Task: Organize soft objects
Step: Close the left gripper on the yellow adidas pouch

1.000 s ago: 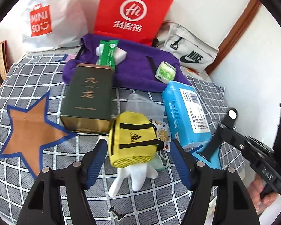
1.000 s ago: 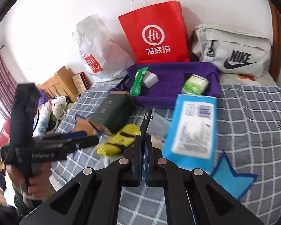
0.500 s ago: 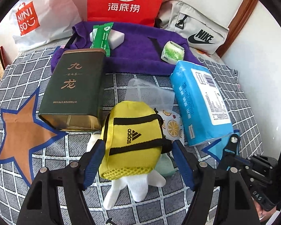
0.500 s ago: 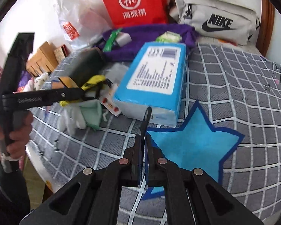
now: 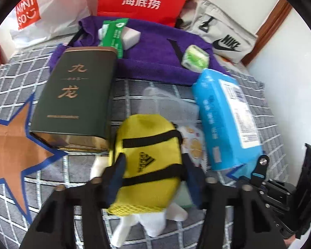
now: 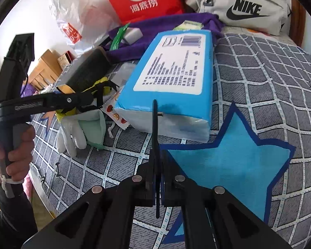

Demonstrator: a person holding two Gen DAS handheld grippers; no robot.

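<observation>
Two blue-padded fingers of the left gripper press against both sides of the yellow sock, which lies on the checked bedspread over a white glove, just near of the dark green tin and left of the blue tissue pack. The right gripper hovers over the blue star patch with its jaws pressed together and nothing between them, just near of the tissue pack.
</observation>
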